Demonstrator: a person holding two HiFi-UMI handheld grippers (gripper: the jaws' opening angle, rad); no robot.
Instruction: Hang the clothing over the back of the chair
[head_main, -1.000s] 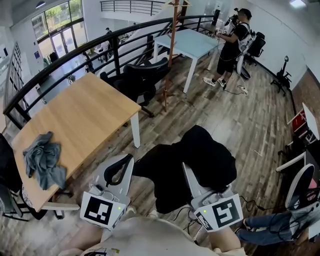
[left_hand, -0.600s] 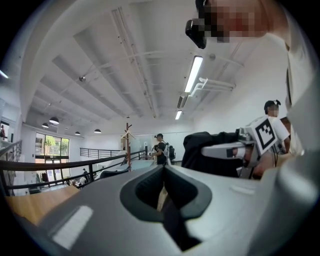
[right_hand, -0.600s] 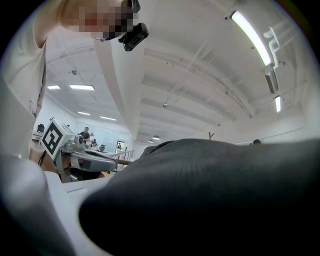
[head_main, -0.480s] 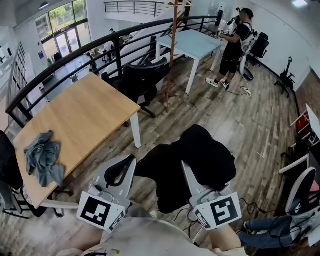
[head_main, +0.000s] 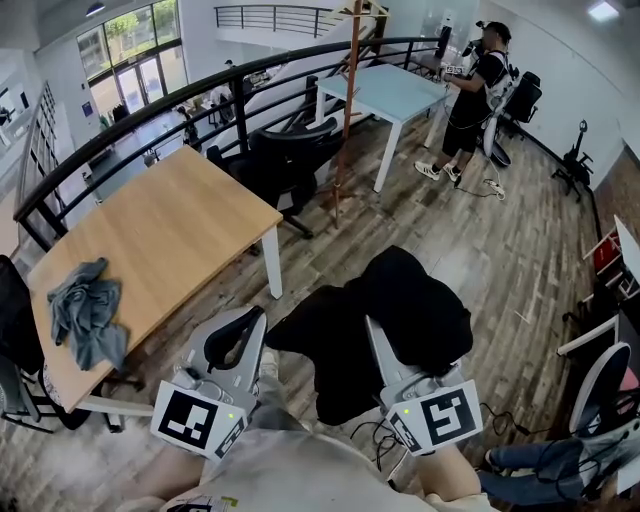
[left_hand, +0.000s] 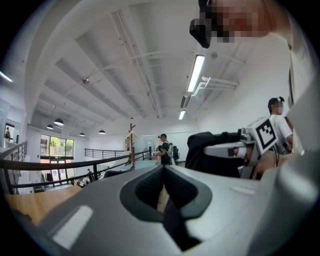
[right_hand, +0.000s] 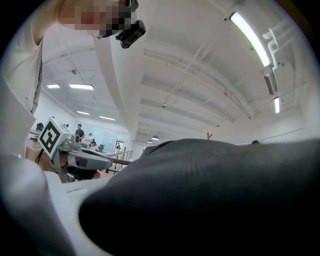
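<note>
Wooden floor spreads below; centre-frame, right tool pinches black garment; left tool, lower left, pressed together, empty.

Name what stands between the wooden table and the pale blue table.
Black office chairs and a wooden coat stand stand between the wooden table and the pale blue table, as the head view shows.
</note>
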